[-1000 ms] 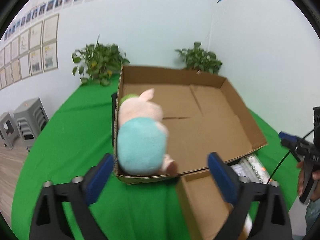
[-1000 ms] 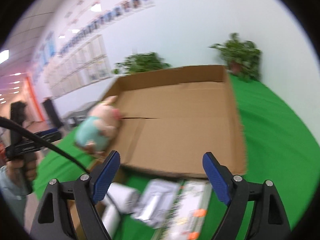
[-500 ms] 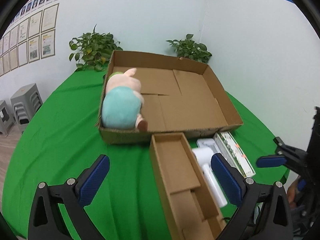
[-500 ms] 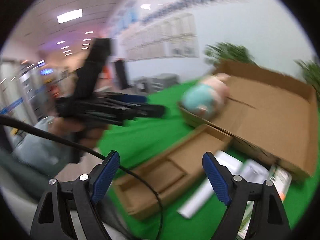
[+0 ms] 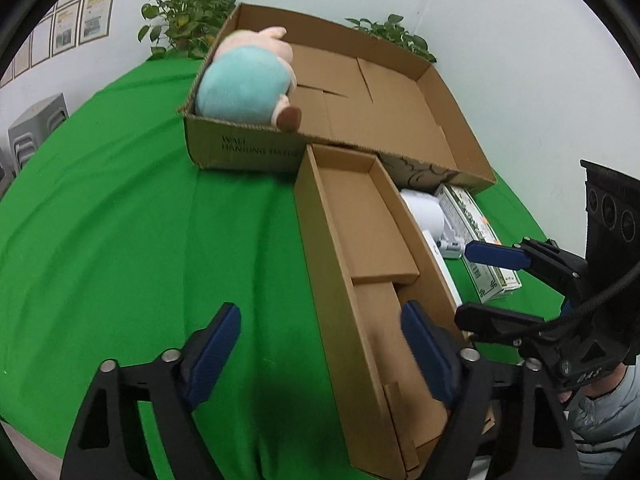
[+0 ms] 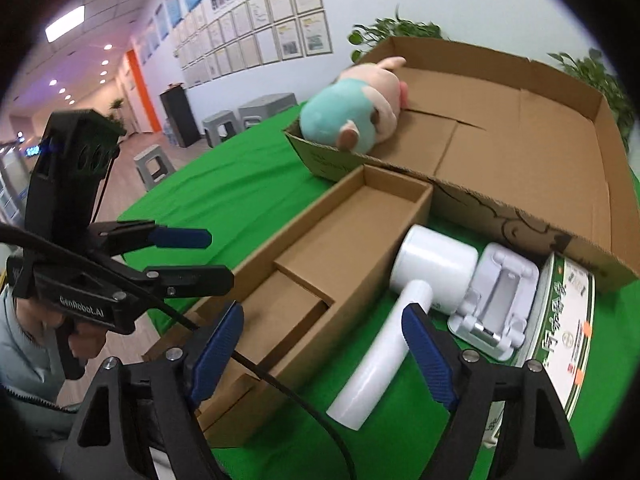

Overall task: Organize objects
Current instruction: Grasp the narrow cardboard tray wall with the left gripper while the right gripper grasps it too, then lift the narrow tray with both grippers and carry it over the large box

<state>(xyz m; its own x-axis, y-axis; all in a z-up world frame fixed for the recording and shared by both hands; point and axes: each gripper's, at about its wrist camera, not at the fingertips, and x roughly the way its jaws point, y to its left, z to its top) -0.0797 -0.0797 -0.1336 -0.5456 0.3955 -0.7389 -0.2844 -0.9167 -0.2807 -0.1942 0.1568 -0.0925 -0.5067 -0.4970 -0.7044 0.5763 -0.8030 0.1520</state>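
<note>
A plush pig in a teal top lies in the near left corner of a big shallow cardboard box; it also shows in the right wrist view. A long narrow cardboard box lies in front of it. Right of that lie a white hair dryer, a white stand and a green-and-white carton. My left gripper is open and empty over the narrow box's near end. My right gripper is open and empty above the dryer handle.
A green cloth covers the round table. Potted plants stand at the far edge against the wall. Grey stools stand on the floor to the left. A black cable crosses the right wrist view.
Both grippers have pulled back from the big box toward the table's near side. The plush pig stays in the box. The right gripper swung left, then back over the dryer.
</note>
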